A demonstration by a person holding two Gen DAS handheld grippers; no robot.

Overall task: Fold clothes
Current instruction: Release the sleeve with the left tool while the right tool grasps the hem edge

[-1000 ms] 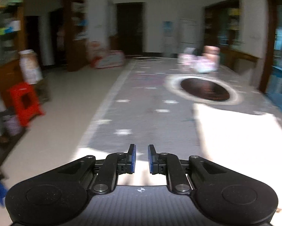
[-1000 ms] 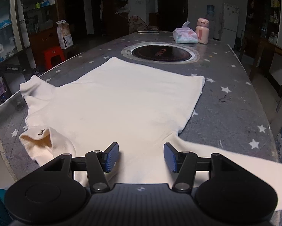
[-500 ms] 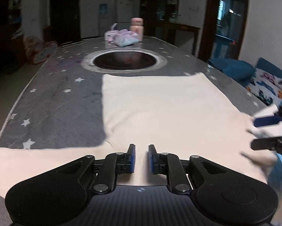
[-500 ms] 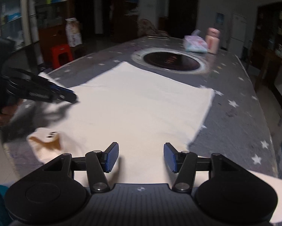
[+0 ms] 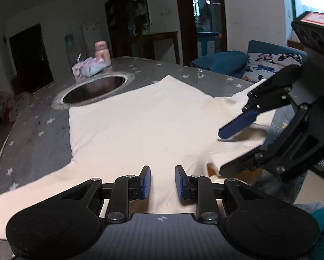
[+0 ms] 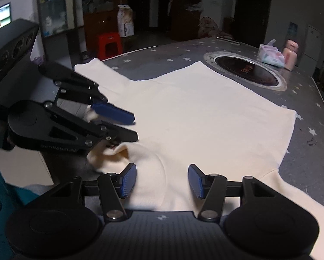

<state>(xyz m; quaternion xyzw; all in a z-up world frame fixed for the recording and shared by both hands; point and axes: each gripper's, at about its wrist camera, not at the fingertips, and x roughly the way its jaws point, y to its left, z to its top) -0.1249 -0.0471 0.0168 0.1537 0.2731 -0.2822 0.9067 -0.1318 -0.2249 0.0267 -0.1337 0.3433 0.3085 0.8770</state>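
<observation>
Starting at the left, one sleeve (image 6: 101,71) of the cream shirt (image 6: 205,117) is stretching out towards the desk (image 6: 309,151) edge, and the left claw (image 5: 163,182) is hovering low over the near end of the garment. Its pads are standing a narrow gap apart, with nothing that I can see pinched between them. Just beside it, the collar (image 6: 118,153) is lying rumpled, with one flap curling up. To the right of that, the right claw (image 6: 162,182) is hanging over the shoulder area with its pads spread wide and empty. The other sleeve (image 6: 302,199) is trailing off past it to the right. The body of the shirt is lying flat and open along the desk, its hem ending close to the round hob (image 6: 246,71). A tissue pack (image 6: 270,55) and a pink bottle (image 6: 290,54) are sitting beyond the hob. The two claws are working very near each other around that bunched collar, so I am thinking they could knock together. One could also catch only the upper layer of cloth. Either slip would be dragging the shirt askew and leaving a crooked fold. A hard pull could be drawing the hem onto the hob.
</observation>
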